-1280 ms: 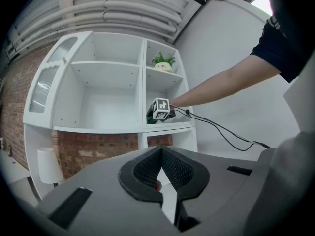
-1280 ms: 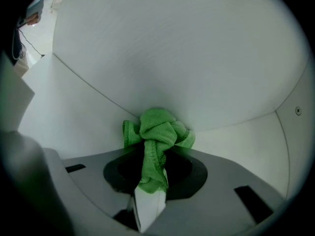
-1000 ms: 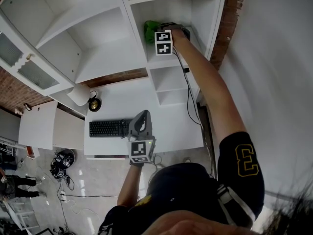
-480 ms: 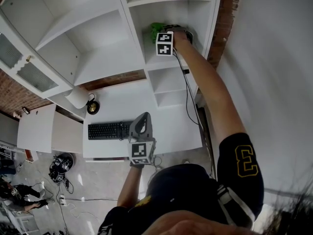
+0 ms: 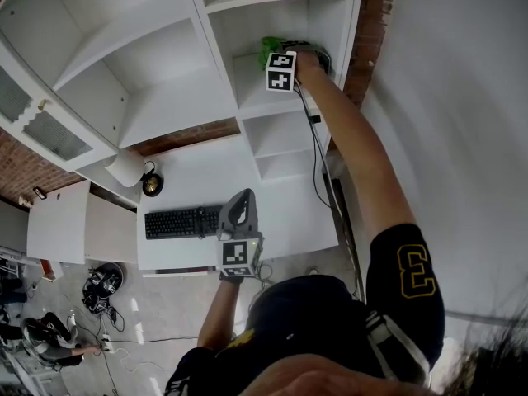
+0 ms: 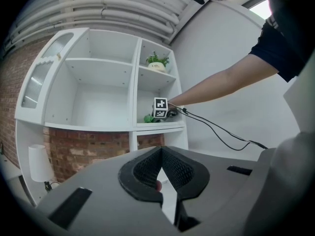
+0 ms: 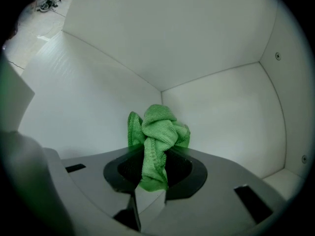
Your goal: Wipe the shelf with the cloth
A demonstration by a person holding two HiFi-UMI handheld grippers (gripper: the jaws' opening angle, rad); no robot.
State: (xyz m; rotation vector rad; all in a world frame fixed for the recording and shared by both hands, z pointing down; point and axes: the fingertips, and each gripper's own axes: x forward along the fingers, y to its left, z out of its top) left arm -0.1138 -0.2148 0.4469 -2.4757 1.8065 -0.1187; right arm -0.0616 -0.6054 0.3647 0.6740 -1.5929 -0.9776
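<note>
Cloth further rt on shelf

The right arm stretches straight forward, and the right gripper has its jaws clamped on the cloth. The left arm is bent near the body. The left gripper points forward with its jaws together and nothing between them.

cubby walls close behind cloth, front open; desk free beside keyboard
</note>
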